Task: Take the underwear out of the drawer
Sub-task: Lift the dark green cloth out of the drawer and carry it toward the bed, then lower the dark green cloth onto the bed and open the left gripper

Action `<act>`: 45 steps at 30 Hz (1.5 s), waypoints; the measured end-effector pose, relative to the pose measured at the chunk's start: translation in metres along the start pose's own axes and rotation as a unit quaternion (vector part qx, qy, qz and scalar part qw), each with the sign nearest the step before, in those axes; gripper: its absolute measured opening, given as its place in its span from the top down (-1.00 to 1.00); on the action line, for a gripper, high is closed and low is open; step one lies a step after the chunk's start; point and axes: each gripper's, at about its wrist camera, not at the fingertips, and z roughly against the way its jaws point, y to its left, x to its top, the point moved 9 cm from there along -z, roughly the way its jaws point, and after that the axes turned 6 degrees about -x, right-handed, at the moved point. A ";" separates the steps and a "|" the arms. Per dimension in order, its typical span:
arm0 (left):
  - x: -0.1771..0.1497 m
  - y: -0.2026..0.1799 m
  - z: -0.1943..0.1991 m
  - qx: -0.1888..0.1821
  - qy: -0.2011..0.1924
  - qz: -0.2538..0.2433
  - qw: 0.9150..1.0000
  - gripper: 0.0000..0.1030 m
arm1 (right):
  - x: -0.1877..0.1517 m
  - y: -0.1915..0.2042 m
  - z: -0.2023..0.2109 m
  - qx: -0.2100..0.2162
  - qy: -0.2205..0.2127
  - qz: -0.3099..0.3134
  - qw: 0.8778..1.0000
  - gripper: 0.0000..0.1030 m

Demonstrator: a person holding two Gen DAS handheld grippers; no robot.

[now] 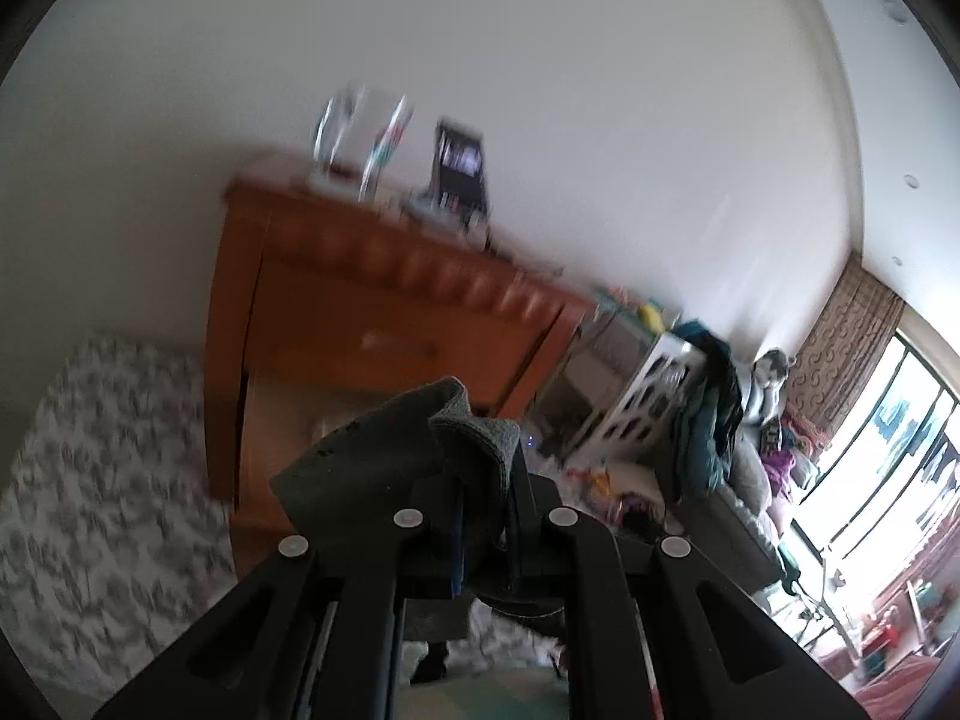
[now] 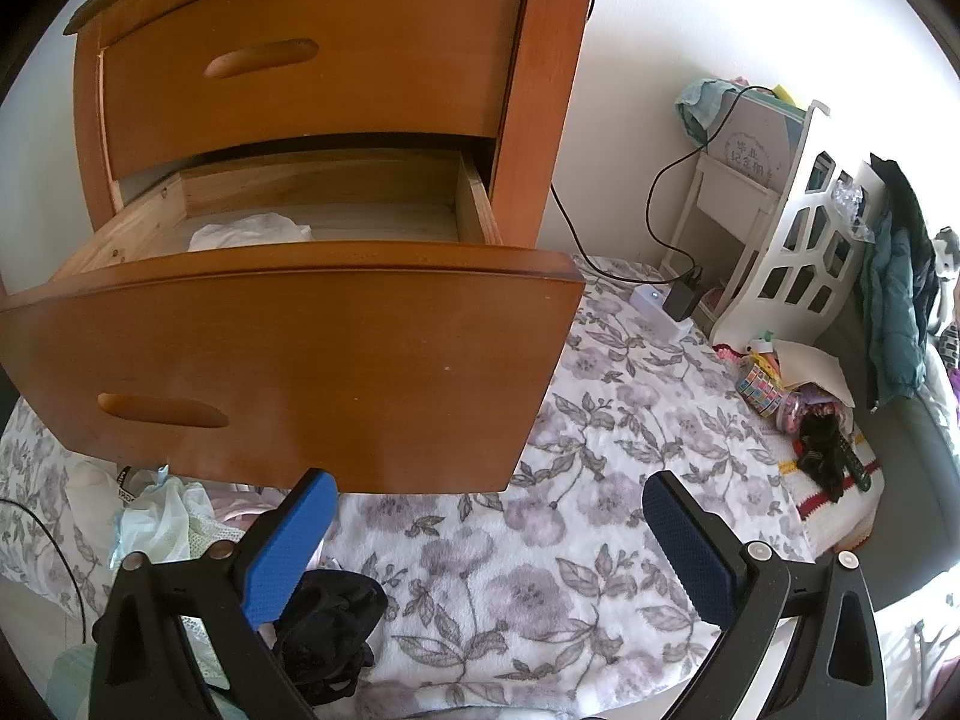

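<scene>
Left gripper (image 1: 480, 474): black two-finger tool tilted up toward the wall, jaws closed tight on a dark grey knitted underwear piece (image 1: 384, 456) that bunches up over the fingertips; the view is motion-blurred.
Right gripper (image 2: 486, 546): black frame with blue textured pads (image 2: 288, 546), jaws spread wide and holding nothing, poised over the bedding below the open drawer front.
Bedding: white blanket printed with grey-purple flowers and leaves (image 2: 540, 570), covering the surface under both tools.
Cabinet: orange-brown wooden bedside chest (image 2: 528, 90) standing against the white wall; its upper drawer with an oval recessed handle (image 2: 300, 54) sits closed.
Open drawer: lower curved-front wooden drawer (image 2: 300, 360) pulled well out, its pale wood interior showing.
Left in drawer: crumpled white garment (image 2: 252, 231) lying on the drawer floor toward the left.
Shelf unit: white cut-out rack (image 2: 792, 252) to the right, with a dark teal jacket (image 2: 894, 300) hung over its edge.
Pale pile: white and light blue-green crumpled garments (image 2: 162, 522) on the bedding under the drawer's left end.
Black piece: black lacy garment (image 2: 330, 618) on the blanket, just beside the right gripper's left pad.
Charger: black plug adapter (image 2: 681, 300) in a white power block (image 2: 657, 312), its black cable running up the wall.
</scene>
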 end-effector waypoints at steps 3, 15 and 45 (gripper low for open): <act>-0.023 0.011 -0.024 0.000 0.038 0.018 0.999 0.79 | 0.000 0.000 0.000 0.000 0.000 -0.001 1.000 -1.00; -0.128 0.061 -0.131 0.028 0.200 0.096 0.975 0.79 | 0.000 0.000 -0.001 0.001 0.001 0.000 1.000 -1.00; -0.257 0.141 -0.223 0.143 0.348 0.111 0.920 0.53 | -0.002 0.002 -0.005 0.004 0.008 0.004 1.000 -1.00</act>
